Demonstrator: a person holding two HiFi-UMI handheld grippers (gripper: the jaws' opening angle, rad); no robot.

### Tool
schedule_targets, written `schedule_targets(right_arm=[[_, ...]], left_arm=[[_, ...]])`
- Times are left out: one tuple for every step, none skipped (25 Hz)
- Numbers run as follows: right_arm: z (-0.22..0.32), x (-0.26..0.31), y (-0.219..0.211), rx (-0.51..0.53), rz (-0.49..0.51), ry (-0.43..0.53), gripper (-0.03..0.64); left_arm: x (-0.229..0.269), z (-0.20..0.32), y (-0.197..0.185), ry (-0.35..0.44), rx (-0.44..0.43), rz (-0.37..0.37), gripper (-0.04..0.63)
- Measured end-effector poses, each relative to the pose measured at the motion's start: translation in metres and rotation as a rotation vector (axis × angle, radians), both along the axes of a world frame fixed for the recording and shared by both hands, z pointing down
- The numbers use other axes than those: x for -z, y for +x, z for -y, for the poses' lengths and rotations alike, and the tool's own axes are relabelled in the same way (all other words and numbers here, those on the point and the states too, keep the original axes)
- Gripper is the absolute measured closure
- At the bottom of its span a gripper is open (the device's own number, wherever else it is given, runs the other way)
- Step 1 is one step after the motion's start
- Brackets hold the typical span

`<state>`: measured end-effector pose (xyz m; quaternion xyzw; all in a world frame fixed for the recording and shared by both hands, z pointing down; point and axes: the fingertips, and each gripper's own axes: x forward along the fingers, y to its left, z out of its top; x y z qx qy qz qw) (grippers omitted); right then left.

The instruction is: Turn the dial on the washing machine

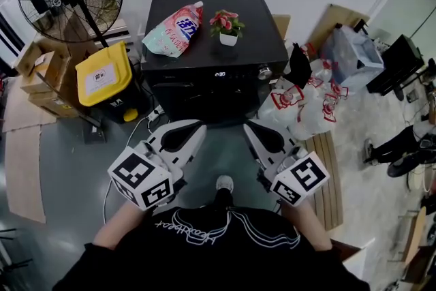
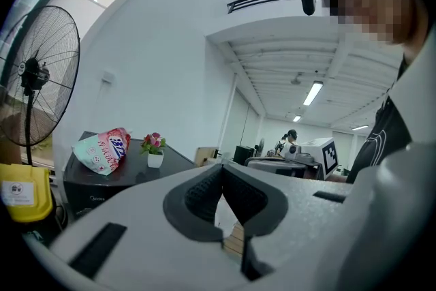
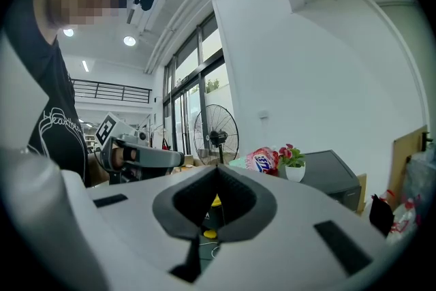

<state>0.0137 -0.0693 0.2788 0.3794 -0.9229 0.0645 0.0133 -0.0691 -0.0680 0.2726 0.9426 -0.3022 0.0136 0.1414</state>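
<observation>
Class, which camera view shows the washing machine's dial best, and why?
The head view: the dial sits in plain sight on the front of the washing machine. Both gripper views show only the machine's dark body; no dial can be made out there.

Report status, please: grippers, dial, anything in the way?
Left gripper, right gripper: both shut, empty, short of the washing machine. Dial untouched, front right corner. Nothing in between; white bags stand just right of it.
</observation>
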Motion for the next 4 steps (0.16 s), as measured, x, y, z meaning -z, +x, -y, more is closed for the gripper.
schedule_targets(right_arm=[[-0.0002,0.0003,0.0009,-0.001,0.002,0.0,0.614],[-0.0003,0.0009,0.0019,-0.003,0.005,0.0,0.614],[-0.0004,0.0017,0.003,-0.004,0.009,0.001,0.614],[-0.0005,0.0025,0.0041,-0.006,0.012,0.002,0.614]], left_arm=[[0.0001,-0.0002,0.0007,0.001,0.0,0.001,0.591],[0.0003,-0.0005,0.0016,0.002,-0.001,0.002,0.591],[0.0007,-0.0007,0.0025,0.002,-0.001,0.003,0.592],[0.0011,-0.0009,0.0034,0.002,-0.002,0.004,0.592]])
